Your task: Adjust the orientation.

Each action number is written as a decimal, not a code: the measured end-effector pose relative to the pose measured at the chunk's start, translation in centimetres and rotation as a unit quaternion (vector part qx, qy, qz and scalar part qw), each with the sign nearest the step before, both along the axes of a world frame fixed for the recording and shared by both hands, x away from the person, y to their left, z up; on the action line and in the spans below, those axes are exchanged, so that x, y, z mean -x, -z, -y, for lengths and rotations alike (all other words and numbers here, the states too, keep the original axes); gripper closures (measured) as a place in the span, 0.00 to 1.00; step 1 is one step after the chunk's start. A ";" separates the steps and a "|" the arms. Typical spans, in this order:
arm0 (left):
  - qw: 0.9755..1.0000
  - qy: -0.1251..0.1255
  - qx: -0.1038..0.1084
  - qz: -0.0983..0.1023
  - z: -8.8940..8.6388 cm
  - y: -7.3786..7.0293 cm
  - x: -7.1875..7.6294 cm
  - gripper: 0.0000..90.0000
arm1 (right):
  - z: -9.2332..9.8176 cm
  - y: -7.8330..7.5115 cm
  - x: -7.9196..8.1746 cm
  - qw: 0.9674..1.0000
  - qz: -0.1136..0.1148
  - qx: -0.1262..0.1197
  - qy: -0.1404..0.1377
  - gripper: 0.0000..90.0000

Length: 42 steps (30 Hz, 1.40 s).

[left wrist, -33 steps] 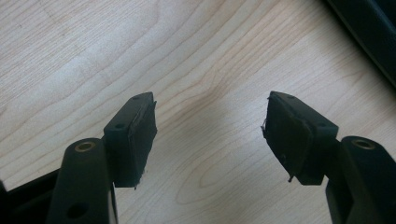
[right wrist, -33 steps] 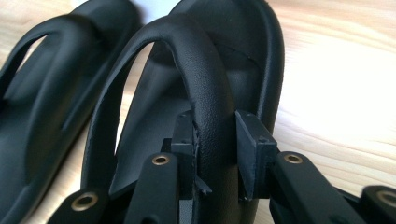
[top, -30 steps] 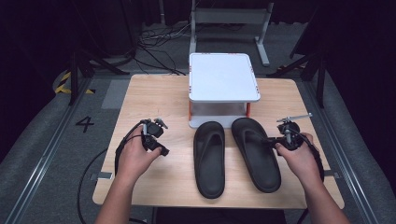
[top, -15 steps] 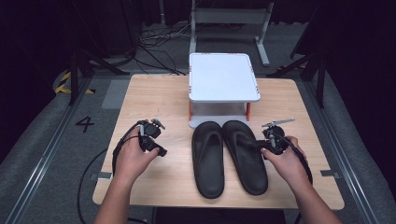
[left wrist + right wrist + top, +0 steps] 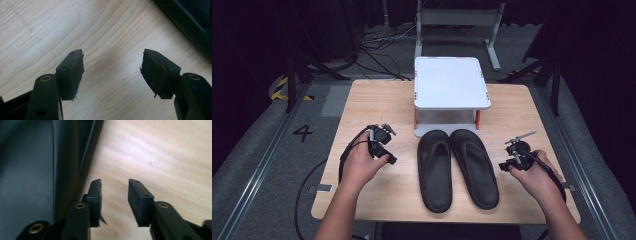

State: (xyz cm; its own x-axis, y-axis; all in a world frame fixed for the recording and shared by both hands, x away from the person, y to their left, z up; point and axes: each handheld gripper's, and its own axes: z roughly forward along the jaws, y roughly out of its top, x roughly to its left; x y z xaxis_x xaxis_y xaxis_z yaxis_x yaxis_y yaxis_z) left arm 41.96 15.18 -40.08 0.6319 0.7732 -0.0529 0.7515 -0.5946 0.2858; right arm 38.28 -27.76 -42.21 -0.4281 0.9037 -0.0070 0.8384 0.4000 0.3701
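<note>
While the flip-flops are lying paired by the stand, both grippers, left gripper wide and right gripper narrower, are hovering empty, probably lining up.

Light wood desk with rounded corners, grain visible, lit from above. Grey carpeted floor around it, room beyond dark. Metal floor rail runs diagonally at left; a "4" marking on the floor beside it. Yellow-black hazard tape at far left. Tangle of black cables on the floor behind the desk. Grey metal frame stand at the back centre. Dark stand legs at left, another at right.
</note>
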 end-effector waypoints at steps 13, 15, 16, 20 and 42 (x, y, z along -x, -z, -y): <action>1.000 0.009 0.001 -0.002 0.5 0.2 -0.2 0.39 | -3.8 0.6 1.7 0.990 -0.097 -0.064 -0.077 0.81; 1.000 0.007 0.000 -0.002 0.5 0.2 -0.1 0.39 | -4.4 0.6 1.9 0.990 -0.098 -0.061 -0.084 0.82; 1.000 0.006 0.001 -0.001 0.5 0.2 -0.1 0.39 | -4.6 0.6 1.9 0.990 -0.095 -0.059 -0.086 0.82; 1.000 0.006 -0.002 -0.001 0.5 0.4 0.0 0.40 | -4.7 0.6 1.9 0.990 -0.099 -0.064 -0.078 0.82; 0.996 0.079 -0.049 -0.013 6.8 4.1 -0.3 0.51 | -3.7 -2.8 3.1 0.993 -0.022 -0.092 -0.075 0.75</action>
